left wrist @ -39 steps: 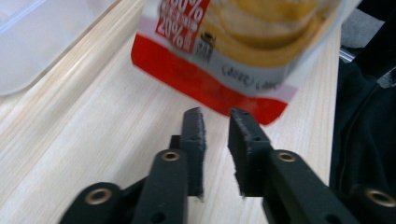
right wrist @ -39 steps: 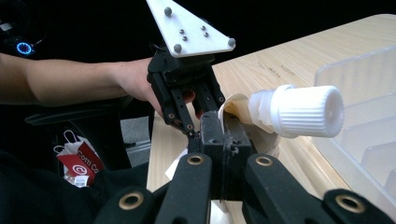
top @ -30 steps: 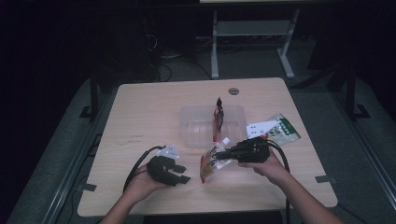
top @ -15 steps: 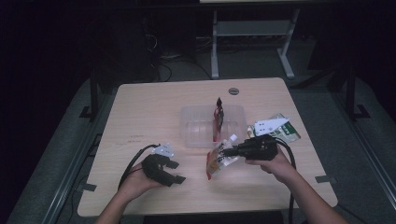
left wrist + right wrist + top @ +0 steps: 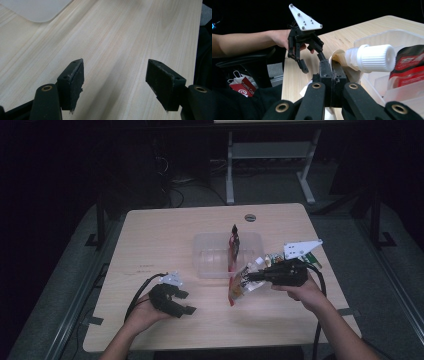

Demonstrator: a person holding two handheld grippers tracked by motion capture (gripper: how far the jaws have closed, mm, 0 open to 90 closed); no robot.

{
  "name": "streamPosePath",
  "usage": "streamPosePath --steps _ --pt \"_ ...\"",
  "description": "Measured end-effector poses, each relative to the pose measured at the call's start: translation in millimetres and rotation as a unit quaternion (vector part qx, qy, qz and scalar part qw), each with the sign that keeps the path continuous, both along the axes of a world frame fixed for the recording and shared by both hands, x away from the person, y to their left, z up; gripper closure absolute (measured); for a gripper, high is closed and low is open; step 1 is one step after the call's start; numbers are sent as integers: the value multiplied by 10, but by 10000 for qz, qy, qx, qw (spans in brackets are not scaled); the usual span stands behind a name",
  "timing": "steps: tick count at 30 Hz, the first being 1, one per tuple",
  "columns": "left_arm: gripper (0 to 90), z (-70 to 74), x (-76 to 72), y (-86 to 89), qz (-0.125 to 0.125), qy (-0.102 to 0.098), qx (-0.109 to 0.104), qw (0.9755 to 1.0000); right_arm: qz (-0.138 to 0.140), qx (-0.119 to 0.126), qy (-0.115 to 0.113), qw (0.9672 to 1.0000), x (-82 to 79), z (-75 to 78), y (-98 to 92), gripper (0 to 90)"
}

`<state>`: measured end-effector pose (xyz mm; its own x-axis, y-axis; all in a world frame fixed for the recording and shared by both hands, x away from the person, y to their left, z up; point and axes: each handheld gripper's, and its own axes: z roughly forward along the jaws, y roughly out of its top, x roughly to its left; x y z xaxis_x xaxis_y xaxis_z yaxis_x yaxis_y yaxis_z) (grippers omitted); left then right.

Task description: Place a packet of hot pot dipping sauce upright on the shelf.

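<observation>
My right gripper (image 5: pixel 248 277) is shut on the top edge of a red and white spouted pouch (image 5: pixel 238 287), which hangs just above the table in front of the clear plastic tub (image 5: pixel 210 255). In the right gripper view the pouch's white screw cap (image 5: pixel 372 58) sits just beyond the shut gripper (image 5: pixel 332 72). A second red pouch (image 5: pixel 233 242) stands upright in the tub. My left gripper (image 5: pixel 184 302) rests low at the front left of the table, open and holding nothing (image 5: pixel 115 80).
A green and white packet (image 5: pixel 307 257) lies on the table right of the tub, partly under the right gripper's grey plate. The tub's corner (image 5: pixel 37 10) shows far ahead of the left jaws. Bare wood lies between the two grippers.
The right hand has drawn back to the right and the pouch now hangs more upright from its jaws. The left gripper has shifted slightly left.
</observation>
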<state>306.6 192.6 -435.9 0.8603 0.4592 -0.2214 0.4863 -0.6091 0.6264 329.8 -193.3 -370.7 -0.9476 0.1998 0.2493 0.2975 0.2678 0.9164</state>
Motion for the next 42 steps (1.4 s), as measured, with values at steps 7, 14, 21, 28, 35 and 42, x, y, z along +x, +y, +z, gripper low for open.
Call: streamPosePath --steps 7,14,21,28,35,42 --pt "306 -1 10 23 54 6 -16 10000 -91 41 -77 9999 49 86 -96 898" --pt "306 -5 11 23 59 10 -17 10000 -204 73 -149 9997 114 172 -180 898" --pt "305 -8 19 26 51 14 -24 10000 -311 56 -228 9992 175 239 -243 897" --pt "305 -7 15 26 49 46 -7 10000 -460 -14 -286 9985 295 308 -301 897" --pt "305 -10 18 27 39 47 3 10000 -649 -144 -333 9972 441 383 -366 897" --pt "305 -22 23 22 16 44 -4 10000 -801 -256 -308 9960 583 420 -436 897"
